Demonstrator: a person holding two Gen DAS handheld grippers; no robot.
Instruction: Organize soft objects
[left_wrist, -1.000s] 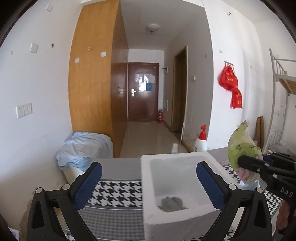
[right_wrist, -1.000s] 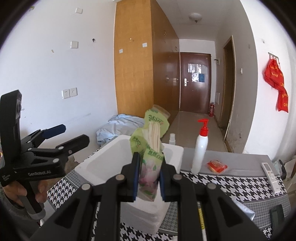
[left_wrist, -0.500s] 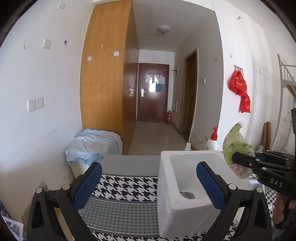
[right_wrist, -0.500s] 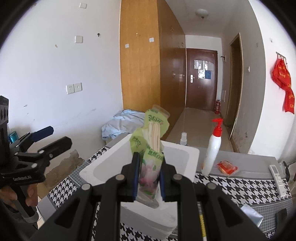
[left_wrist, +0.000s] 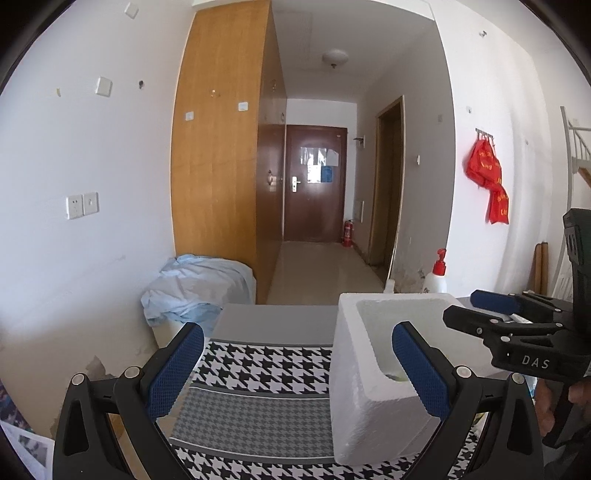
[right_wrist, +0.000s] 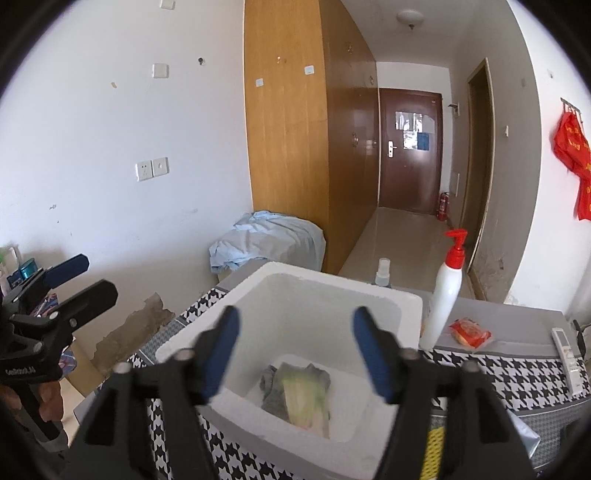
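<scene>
Tissues in a soft green plastic pack (right_wrist: 306, 397) lie on a grey cloth (right_wrist: 271, 393) at the bottom of our white foam box (right_wrist: 325, 291), near the houndstooth table's (right_wrist: 517, 373) left edge. We judge the pack light, squashy and slippery; pinch mid-body. Our right gripper (right_wrist: 295, 350) is opening, nothing between its jaws; our left gripper (left_wrist: 295, 365) is spread, empty.

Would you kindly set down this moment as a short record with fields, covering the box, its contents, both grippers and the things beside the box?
container: white foam box on the houndstooth tablecloth
contents: green tissue pack lying on a grey cloth at the bottom
right gripper: above the box, jaws opening, nothing between them
left gripper: open, empty, beside the box
beside box: pump bottle, small spray bottle, red packet, remote control
</scene>
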